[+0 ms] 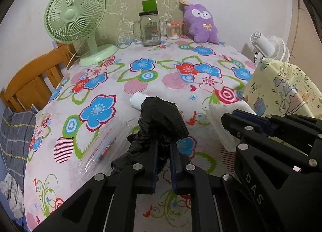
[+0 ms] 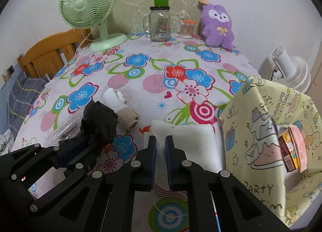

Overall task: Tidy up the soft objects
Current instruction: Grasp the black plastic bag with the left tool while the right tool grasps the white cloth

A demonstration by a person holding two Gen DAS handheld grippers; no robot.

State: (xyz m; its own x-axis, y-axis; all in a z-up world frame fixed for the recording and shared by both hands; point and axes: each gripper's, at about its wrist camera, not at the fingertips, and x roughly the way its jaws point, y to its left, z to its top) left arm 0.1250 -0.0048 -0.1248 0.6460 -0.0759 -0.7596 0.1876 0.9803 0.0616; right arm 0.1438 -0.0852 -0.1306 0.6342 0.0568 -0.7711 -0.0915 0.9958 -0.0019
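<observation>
My left gripper is shut on a crumpled black plastic bag, which bulges above the fingertips; the same bag and left gripper appear at lower left of the right wrist view. My right gripper is shut on the near edge of a white folded cloth, seen also at right in the left wrist view as the cloth and right gripper. A white roll and a beige roll lie on the flowered tablecloth just beyond the bag.
A yellow cartoon-print fabric bin holding a snack packet stands at right. Along the back are a green fan, a glass jar, a cotton-swab tub and a purple plush. Clear plastic wrapping lies at left.
</observation>
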